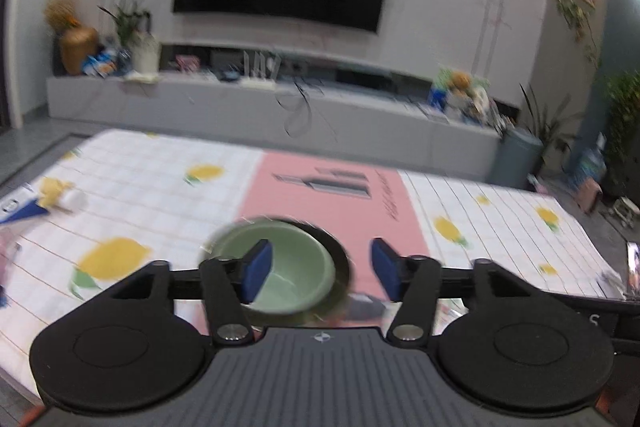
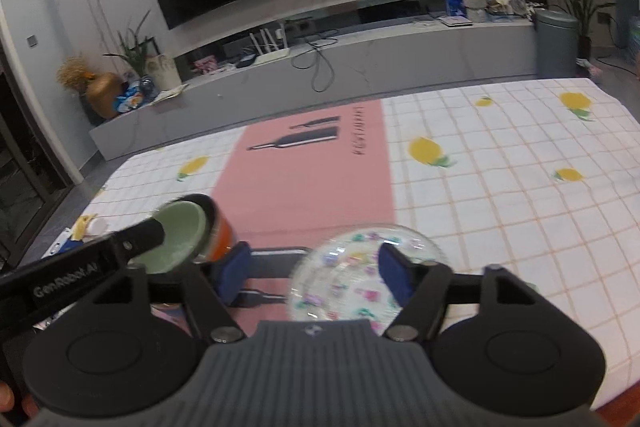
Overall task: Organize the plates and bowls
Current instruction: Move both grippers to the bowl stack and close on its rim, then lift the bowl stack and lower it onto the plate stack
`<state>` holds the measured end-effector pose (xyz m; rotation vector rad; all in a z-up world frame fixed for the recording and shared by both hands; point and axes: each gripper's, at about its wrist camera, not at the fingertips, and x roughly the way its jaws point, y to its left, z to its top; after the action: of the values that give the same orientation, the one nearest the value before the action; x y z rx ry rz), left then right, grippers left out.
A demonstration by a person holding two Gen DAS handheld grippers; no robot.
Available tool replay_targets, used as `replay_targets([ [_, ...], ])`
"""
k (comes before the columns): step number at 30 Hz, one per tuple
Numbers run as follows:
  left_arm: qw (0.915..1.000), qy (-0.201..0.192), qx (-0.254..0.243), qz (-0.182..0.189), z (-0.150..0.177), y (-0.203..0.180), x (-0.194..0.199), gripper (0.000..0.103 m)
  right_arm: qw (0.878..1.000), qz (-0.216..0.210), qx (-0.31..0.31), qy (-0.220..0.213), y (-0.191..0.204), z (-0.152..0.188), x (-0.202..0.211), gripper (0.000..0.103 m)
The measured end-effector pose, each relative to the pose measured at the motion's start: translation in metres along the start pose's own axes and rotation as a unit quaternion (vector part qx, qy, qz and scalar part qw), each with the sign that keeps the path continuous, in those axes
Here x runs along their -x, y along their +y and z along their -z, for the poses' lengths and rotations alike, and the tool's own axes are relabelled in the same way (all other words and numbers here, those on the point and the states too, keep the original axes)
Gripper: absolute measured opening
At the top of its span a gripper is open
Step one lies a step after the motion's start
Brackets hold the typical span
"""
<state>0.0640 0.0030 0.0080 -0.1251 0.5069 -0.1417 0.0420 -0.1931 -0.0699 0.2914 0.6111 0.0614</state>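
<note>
A pale green bowl [image 1: 280, 267] sits nested in a dark bowl [image 1: 340, 263] with an orange outside [image 2: 222, 239], on the pink mat. My left gripper [image 1: 322, 269] hangs open just above it. Its left pad [image 1: 258, 269] overlaps the green bowl in the picture, but nothing is pressed between the pads. A clear glass plate with coloured specks [image 2: 348, 279] lies on the mat to the right of the bowls. Above it my right gripper [image 2: 314, 274] is open and holds nothing, with its right pad [image 2: 394, 277] over the plate's right part.
The table wears a white checked cloth with lemons [image 2: 500, 187] and a pink mat [image 2: 312, 179]. Small items, a blue paper and a white cap [image 1: 76, 201], lie at the table's left edge. Beyond the far edge runs a grey TV console [image 2: 360, 67], with a grey bin [image 2: 556, 39] beside it.
</note>
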Motion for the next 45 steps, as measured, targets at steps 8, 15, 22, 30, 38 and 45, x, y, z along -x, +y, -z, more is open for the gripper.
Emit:
replay_targets([
  [8,0.9874,0.022,0.155,-0.023,-0.006,0.081,-0.016,0.085,0.998,-0.035,-0.029,0.042,0.037,-0.009,-0.035,0.089],
  [15,0.9645,0.060,0.257,0.000,0.009,0.117,-0.046,0.085,0.992,-0.043,-0.065,0.095,0.058,-0.009,-0.079,0.088],
  [22,0.9419,0.117,0.314,0.021,0.028,0.127,-0.078,0.085,0.977,-0.033,-0.135,0.162,0.049,-0.001,-0.124,0.087],
  [30,0.9206,0.163,0.353,0.034,0.046,0.134,-0.107,0.075,0.954,-0.059,-0.207,0.209,0.030,0.010,-0.156,0.080],
  [38,0.9161,0.183,0.353,0.050,0.049,0.131,-0.117,0.060,0.953,-0.082,-0.204,0.210,0.029,0.006,-0.165,0.069],
  [45,0.9213,0.193,0.336,0.036,0.044,0.126,-0.118,0.055,0.952,-0.095,-0.194,0.215,0.032,0.004,-0.165,0.056],
])
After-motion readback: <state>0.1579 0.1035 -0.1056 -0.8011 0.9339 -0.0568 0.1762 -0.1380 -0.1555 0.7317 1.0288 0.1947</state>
